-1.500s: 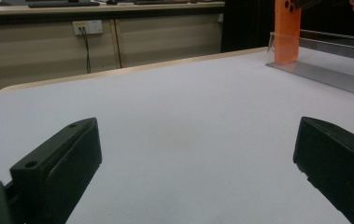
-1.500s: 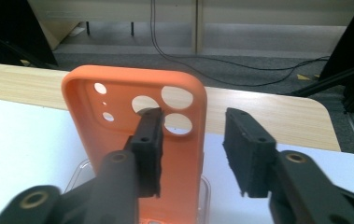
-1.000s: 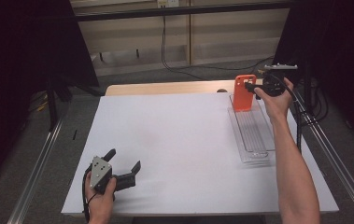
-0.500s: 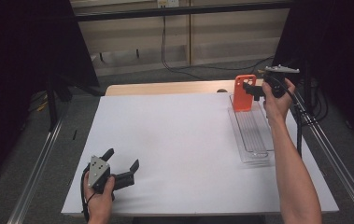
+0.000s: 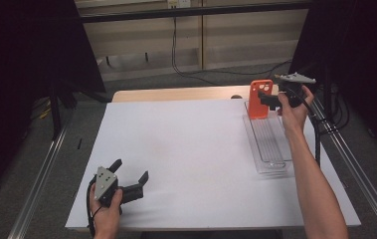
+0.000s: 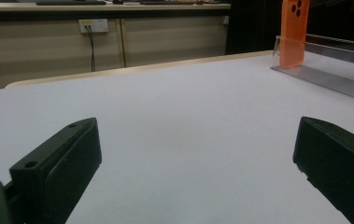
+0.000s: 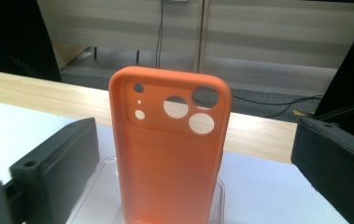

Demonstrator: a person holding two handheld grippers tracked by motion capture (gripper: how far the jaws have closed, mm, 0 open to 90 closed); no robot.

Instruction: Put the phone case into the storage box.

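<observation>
1. Since the earlier frames, the right gripper [image 5: 266, 100] has just been opening its jaws. They now stand wide on either side of the orange phone case [image 5: 260, 98], with a gap showing between each pad and the case in the right gripper view, so the case is not clamped. The hand itself has shifted only slightly, and the left gripper [image 5: 129, 175] has kept its place.
2. Landmark: the clear plastic rack [image 5: 271, 144], a long slotted tray lying on the white sheet of the bench [image 5: 191, 149].
3. The orange phone case [image 7: 171, 149] stands upright at the far end of the clear plastic rack, its base seated in the rack and its camera cut-outs at the top, facing the right gripper.
4. The right gripper is held level just beside the far end of the rack, above its right edge, with the person's forearm running along the rack's right side.
5. The left gripper rests low over the bench, well apart from the rack, at the near left corner of the white sheet. Its jaws are spread wide with nothing between them.
</observation>
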